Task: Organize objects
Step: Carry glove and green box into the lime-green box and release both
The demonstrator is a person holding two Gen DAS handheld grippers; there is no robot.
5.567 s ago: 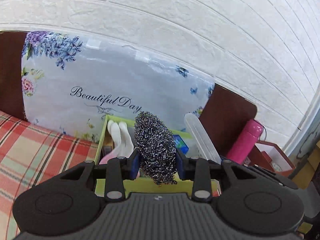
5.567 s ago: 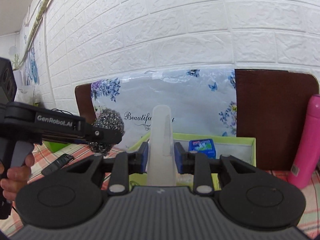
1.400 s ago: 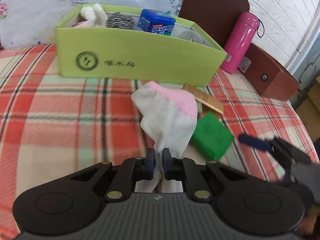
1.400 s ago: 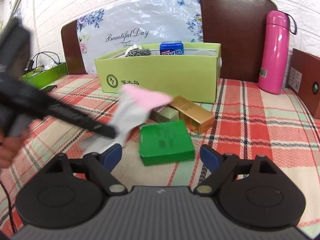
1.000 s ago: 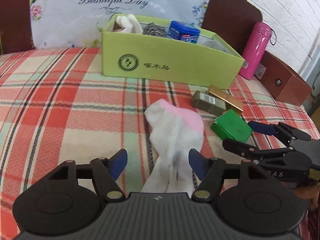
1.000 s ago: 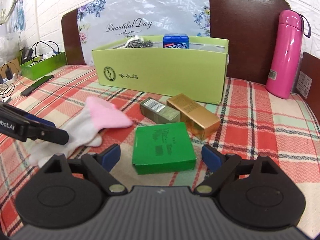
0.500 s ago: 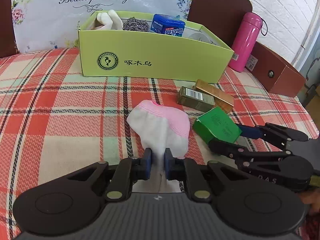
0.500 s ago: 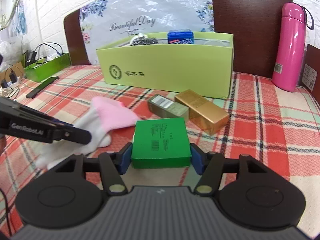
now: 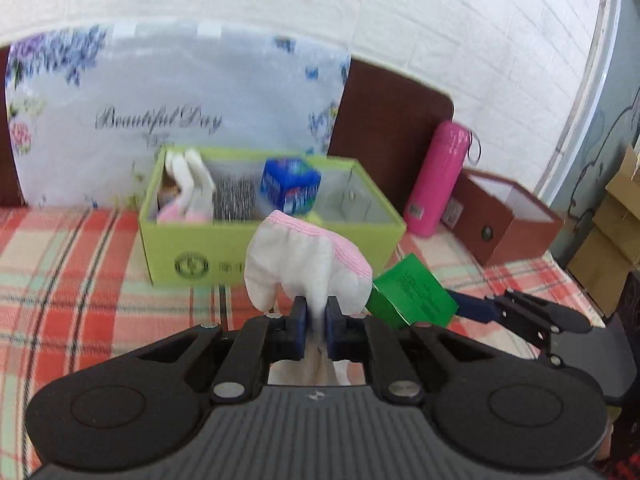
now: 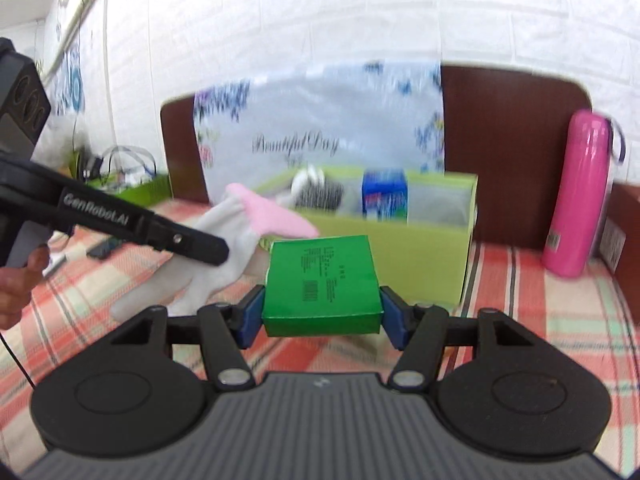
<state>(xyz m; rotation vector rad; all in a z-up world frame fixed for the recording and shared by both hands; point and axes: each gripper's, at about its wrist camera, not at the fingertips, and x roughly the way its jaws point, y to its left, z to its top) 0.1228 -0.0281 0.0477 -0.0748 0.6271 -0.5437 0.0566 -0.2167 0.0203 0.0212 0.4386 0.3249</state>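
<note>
My left claw (image 9: 316, 315) is clenched on the white glove with a pink cuff (image 9: 306, 258), held above the plaid cloth (image 9: 80, 280). My right claw (image 10: 322, 316) grips the green box (image 10: 322, 282) by its sides, also in the air. The yellow-green bin (image 9: 276, 258) stands just beyond both, holding a scrubber (image 9: 234, 202) and a blue box (image 9: 290, 188).

left gripper (image 9: 316, 316) jaws pinched tight; right gripper (image 10: 322, 316) jaws clamped (both raised)
</note>
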